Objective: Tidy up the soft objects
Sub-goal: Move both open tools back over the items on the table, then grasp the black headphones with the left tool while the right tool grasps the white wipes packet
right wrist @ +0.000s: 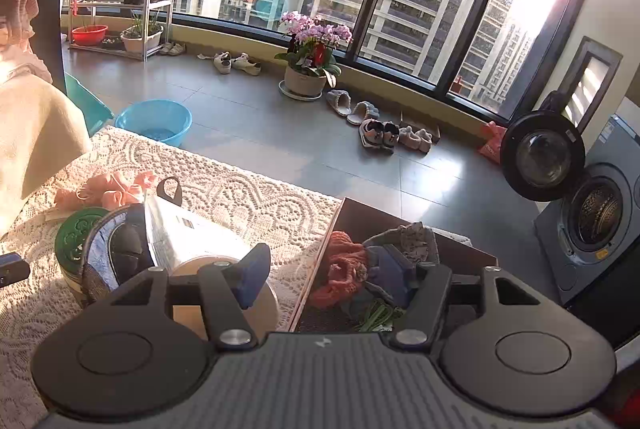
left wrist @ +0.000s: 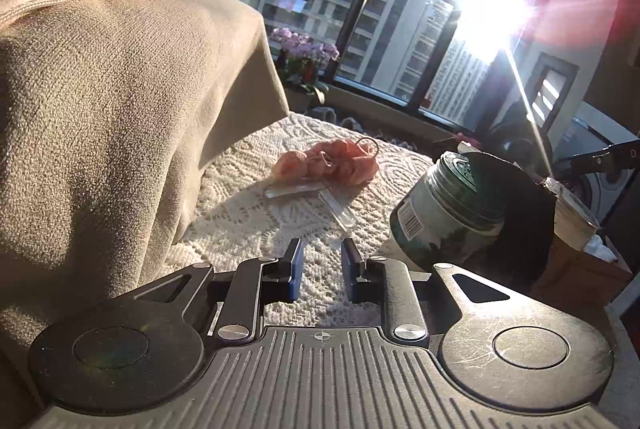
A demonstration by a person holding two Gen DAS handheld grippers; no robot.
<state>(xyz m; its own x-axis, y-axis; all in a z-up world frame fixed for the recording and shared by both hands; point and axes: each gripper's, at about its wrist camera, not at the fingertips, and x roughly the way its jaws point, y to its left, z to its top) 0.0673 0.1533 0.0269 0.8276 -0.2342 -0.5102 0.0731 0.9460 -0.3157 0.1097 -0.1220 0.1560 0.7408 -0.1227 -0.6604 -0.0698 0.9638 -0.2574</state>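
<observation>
In the left wrist view a bunched pink soft thing (left wrist: 326, 161) lies on the lace tablecloth (left wrist: 248, 213), well ahead of my left gripper (left wrist: 323, 249). Its blue pads stand a narrow gap apart with only lace showing between them. A large beige fleece cloth (left wrist: 120, 117) hangs at the left. In the right wrist view my right gripper (right wrist: 324, 269) is open and holds nothing, over the table edge beside a brown box (right wrist: 400, 215). The box holds an orange knit piece (right wrist: 344, 269) and grey cloth (right wrist: 414, 235). The pink soft thing (right wrist: 104, 191) lies far left.
A green-lidded jar (left wrist: 448, 213) and a dark cap (left wrist: 516, 221) stand right of the left gripper, with clear plastic pieces (left wrist: 340, 215) ahead. On the floor beyond the table are a blue basin (right wrist: 154, 121), a flower pot (right wrist: 308, 69), shoes and an open washing machine (right wrist: 592, 221).
</observation>
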